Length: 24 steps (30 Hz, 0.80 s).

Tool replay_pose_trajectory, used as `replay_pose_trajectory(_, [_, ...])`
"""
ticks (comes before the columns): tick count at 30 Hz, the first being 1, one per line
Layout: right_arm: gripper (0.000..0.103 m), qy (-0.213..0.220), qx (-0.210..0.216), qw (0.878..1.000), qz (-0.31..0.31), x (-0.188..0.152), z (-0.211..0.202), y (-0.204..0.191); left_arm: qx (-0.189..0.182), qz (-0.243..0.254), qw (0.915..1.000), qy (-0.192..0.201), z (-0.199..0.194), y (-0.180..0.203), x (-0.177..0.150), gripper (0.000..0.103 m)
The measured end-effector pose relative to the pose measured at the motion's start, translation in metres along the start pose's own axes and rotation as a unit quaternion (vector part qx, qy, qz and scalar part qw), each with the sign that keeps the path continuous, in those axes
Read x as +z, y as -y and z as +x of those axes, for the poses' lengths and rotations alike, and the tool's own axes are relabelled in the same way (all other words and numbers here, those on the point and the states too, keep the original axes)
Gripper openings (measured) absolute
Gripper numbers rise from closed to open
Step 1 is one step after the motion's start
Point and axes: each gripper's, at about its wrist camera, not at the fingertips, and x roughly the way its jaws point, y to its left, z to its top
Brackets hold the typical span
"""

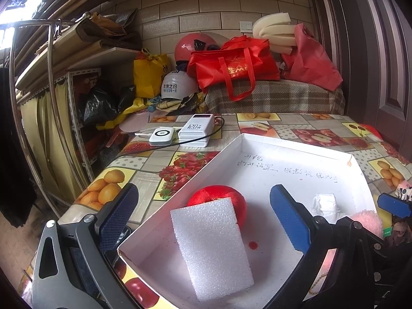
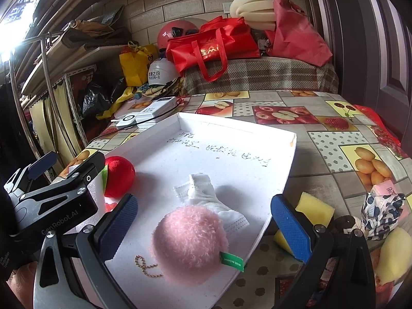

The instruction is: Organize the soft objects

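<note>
A shallow white box point(image 1: 296, 152) point(image 2: 231, 134) lies on the fruit-print tablecloth. Inside it, a white foam block point(image 1: 212, 248) leans against a red plush ball point(image 1: 219, 193) point(image 2: 119, 176). My left gripper point(image 1: 206, 221) stands open around the foam block without touching it. A pink fluffy ball point(image 2: 189, 244) point(image 1: 365, 219) with a green tag rests in the box beside a crumpled white face mask point(image 2: 206, 195) point(image 1: 325, 204). My right gripper point(image 2: 203, 226) is open, its pads clear of the pink ball lying between them. The left gripper's body point(image 2: 51, 198) shows at the left of the right wrist view.
Outside the box on the right lie a yellow sponge point(image 2: 311, 212), a patterned cloth point(image 2: 381, 212), a pink packet point(image 2: 386, 188) and a pale yellow object point(image 2: 394, 255). Two white power banks point(image 1: 195, 130) with cables sit beyond the box. Bags, helmets and shelves crowd the back.
</note>
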Motion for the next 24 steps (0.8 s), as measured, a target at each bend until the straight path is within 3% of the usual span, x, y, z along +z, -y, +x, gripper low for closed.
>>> replay_pose_trajectory(24, [0.103, 0.007, 0.010, 1.000, 0.008, -0.0004, -0.0009, 0.0029, -0.013, -0.018, 0.9997, -0.004, 0.0051, -0.0072, -0.0007, 0.103])
